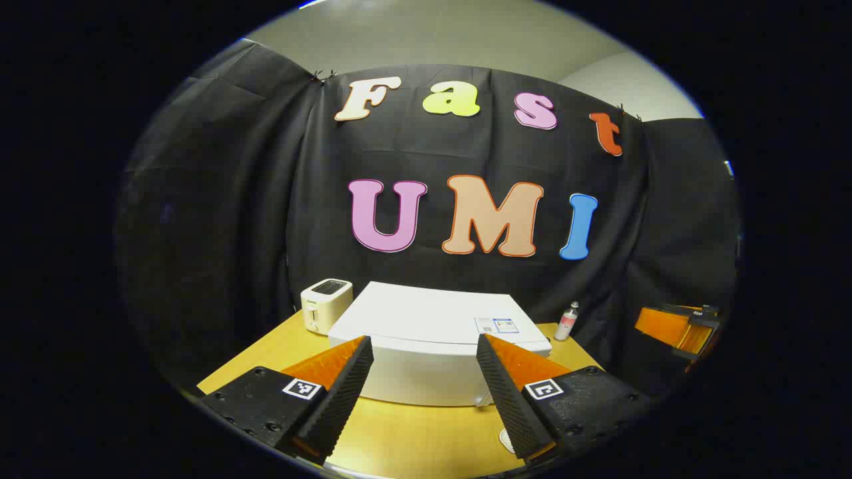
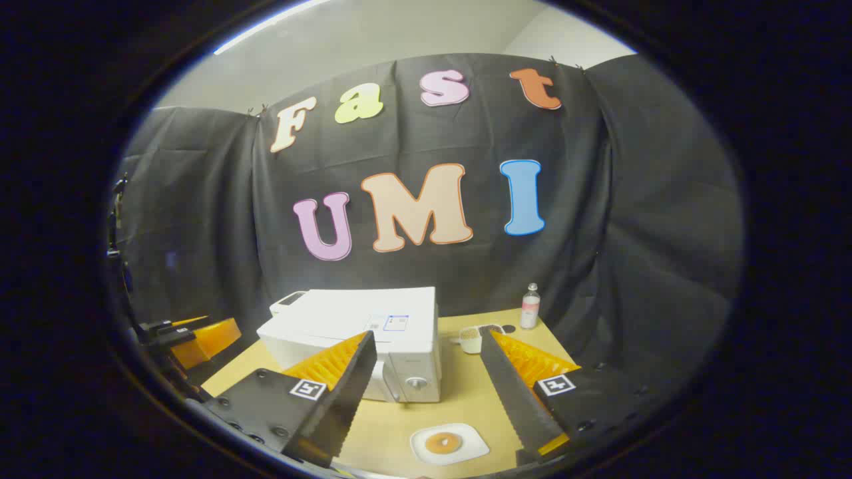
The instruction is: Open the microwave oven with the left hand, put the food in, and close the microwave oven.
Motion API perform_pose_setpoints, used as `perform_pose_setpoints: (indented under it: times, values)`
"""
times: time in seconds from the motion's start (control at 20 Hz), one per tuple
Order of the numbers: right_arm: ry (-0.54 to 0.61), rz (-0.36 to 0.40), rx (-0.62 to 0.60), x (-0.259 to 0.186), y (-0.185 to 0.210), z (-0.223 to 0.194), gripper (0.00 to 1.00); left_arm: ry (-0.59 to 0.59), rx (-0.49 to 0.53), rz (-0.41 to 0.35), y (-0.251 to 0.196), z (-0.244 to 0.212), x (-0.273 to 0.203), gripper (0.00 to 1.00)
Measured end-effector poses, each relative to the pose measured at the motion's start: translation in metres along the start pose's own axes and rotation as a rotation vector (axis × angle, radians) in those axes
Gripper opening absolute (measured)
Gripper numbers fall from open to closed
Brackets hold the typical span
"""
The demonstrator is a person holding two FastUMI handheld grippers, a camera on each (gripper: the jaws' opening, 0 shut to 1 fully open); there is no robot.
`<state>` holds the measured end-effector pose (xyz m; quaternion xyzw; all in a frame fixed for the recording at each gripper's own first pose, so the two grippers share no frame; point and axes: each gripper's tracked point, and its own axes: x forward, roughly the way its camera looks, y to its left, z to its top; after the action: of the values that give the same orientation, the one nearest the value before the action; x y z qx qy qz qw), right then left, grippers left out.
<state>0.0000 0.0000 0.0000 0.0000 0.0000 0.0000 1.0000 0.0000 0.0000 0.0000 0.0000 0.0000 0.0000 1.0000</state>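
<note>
The left gripper hangs above the near edge of the wooden surface, its fingers spread wide apart with nothing between them. Through that gap sits the white microwave oven, door closed, its front face set back from the near edge with a band of bare wood before it. A pale toaster stands just beside the oven's far left corner, near the surface's left edge; a small bottle stands at the far right, close to the black cloth wall. The other gripper shows off the right side, past the surface edge.

In the right gripper view, the right gripper is likewise held apart and empty, over the near edge. Just ahead and below lies a white plate carrying a round brown piece of food, on open wood in front of the oven's right corner and apart from it. Right of the oven sits a small cup, with the bottle farther back.
</note>
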Motion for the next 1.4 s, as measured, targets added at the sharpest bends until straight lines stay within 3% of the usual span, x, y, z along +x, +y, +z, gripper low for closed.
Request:
perform_pose_setpoints:
  times: [0.05, 0.1, 0.15, 0.55, 0.6, 0.65, 0.85, 1.4]
  values:
    - [0.002, -0.003, -0.004, 0.001, -0.003, -0.002, 0.99, 0.009, -0.011, -0.007, -0.004, -0.003, 0.000, 0.95]
    - [0.003, -0.005, -0.011, 0.002, -0.005, -0.001, 0.92, 0.012, -0.021, -0.013, -0.009, -0.005, 0.000, 0.95]
    - [0.003, -0.007, -0.018, 0.002, -0.008, -0.002, 0.92, 0.018, -0.026, -0.015, -0.012, -0.007, 0.002, 0.95]
    - [0.012, 0.024, 0.002, 0.012, -0.010, -0.002, 0.92, 0.036, -0.054, -0.036, -0.022, -0.012, 0.008, 0.95]
    - [0.014, 0.029, 0.006, 0.014, -0.009, -0.001, 0.92, 0.039, -0.054, -0.043, -0.024, -0.014, 0.010, 0.99]
    - [0.018, 0.034, 0.009, 0.015, -0.010, -0.003, 0.92, 0.041, -0.052, -0.051, -0.027, -0.015, 0.011, 0.95]
    - [0.023, 0.026, 0.004, 0.017, -0.018, -0.003, 0.92, 0.050, -0.024, -0.079, -0.043, -0.021, 0.025, 0.95]
    - [0.028, -0.041, 0.016, 0.009, -0.045, -0.005, 0.92, 0.142, 0.019, -0.228, -0.078, -0.087, 0.066, 0.95]
